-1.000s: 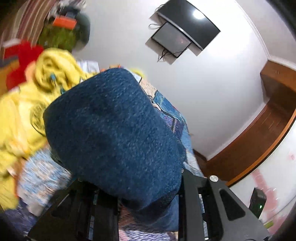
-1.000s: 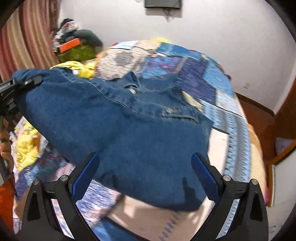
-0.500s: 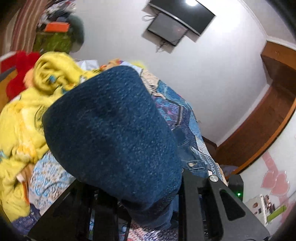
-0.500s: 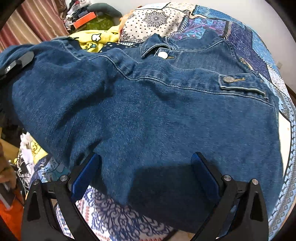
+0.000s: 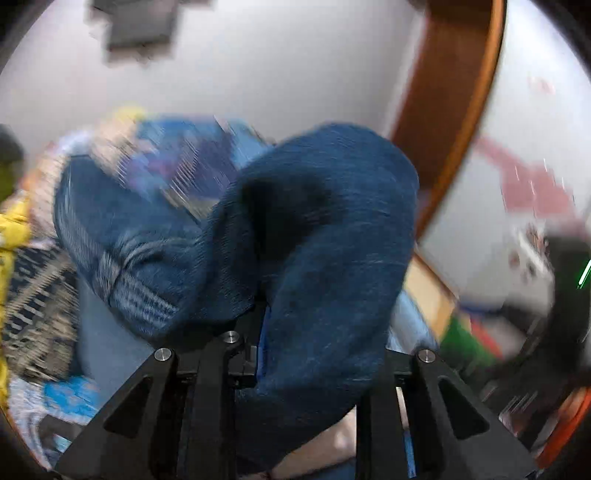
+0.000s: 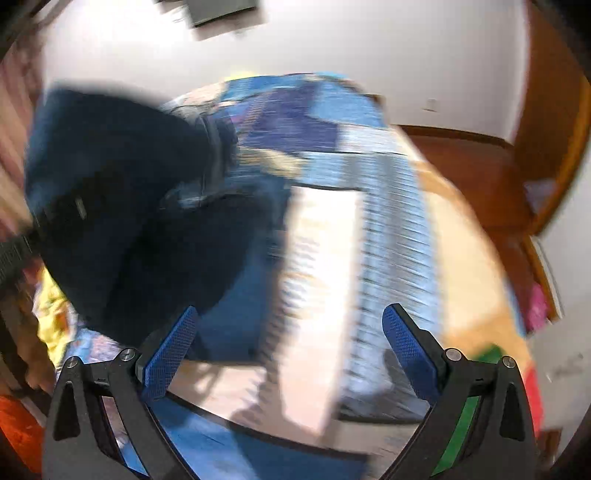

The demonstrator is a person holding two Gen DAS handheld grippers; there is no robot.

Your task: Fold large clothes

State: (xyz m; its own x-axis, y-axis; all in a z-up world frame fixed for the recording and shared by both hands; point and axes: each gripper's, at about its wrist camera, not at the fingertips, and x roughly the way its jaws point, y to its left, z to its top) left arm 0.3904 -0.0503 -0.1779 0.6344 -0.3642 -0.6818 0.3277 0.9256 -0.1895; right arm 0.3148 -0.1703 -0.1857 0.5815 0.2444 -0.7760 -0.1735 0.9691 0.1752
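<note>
A blue denim jacket (image 5: pixel 317 236) bulges over my left gripper (image 5: pixel 258 332), which is shut on its cloth; the fingertips are buried under it. The rest of the jacket trails left onto the patchwork bed (image 5: pixel 177 166). In the right wrist view the jacket (image 6: pixel 122 206) hangs bunched at the left, held up by the left gripper. My right gripper (image 6: pixel 291 347) is open and empty, its blue pads (image 6: pixel 170 354) wide apart above the bedspread (image 6: pixel 388 206). Both views are motion-blurred.
Yellow clothing (image 5: pixel 14 225) lies at the bed's left edge, also in the right wrist view (image 6: pixel 55 314). A wooden door frame (image 5: pixel 461 110) and wood floor (image 6: pixel 472 162) lie to the right. A dark screen (image 6: pixel 221 11) hangs on the white wall.
The right gripper has swung right, off the jacket, and now faces bare bedspread. The left gripper has turned right with the denim still in it. Both views have become blurred.
</note>
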